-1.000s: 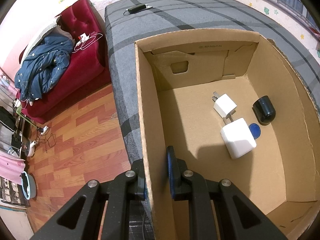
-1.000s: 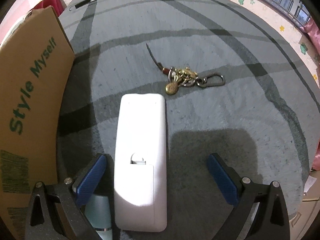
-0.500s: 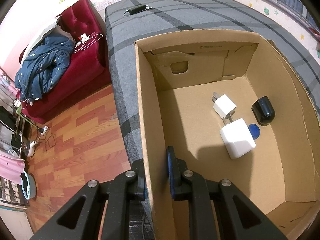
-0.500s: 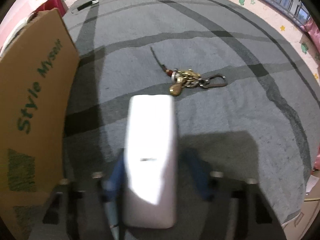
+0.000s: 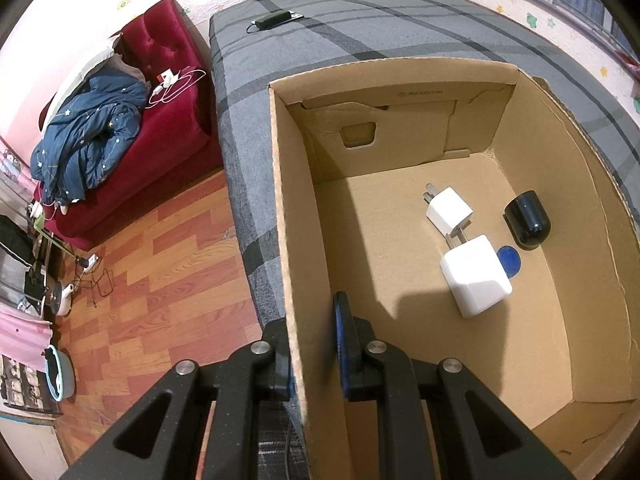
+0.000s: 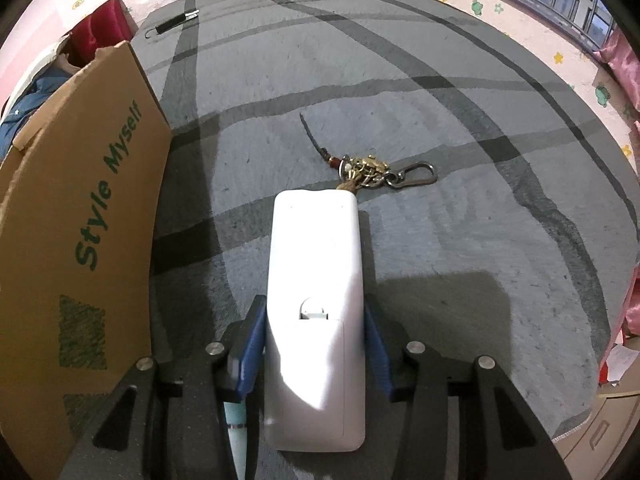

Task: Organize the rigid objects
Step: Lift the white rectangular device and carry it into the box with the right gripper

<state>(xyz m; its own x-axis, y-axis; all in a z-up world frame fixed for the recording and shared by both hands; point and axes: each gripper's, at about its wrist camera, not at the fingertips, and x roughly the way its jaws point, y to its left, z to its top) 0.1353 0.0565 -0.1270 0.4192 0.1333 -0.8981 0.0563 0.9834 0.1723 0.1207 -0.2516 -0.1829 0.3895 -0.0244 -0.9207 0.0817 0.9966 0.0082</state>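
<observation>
Two chargers (image 5: 460, 248) in box (image 5: 288, 216), keyring (image 6: 372, 170) behind remote (image 6: 316, 288), box left.

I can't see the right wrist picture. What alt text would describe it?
Black tongs with blue pads grip a long white plastic remote above a grey striped bedspread. A brass keychain lies beyond it; a brown cardboard box stands left.

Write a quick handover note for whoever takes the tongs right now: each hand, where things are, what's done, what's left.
Left tongs: shut on the cardboard box wall, steadying it.
Right tongs: just closed on the white remote, which is gripped.
Done: two white chargers, a black cylinder and a blue disc lie in the box.
Left: put the remote in the box, then the keychain lying on the grey blanket.
</observation>
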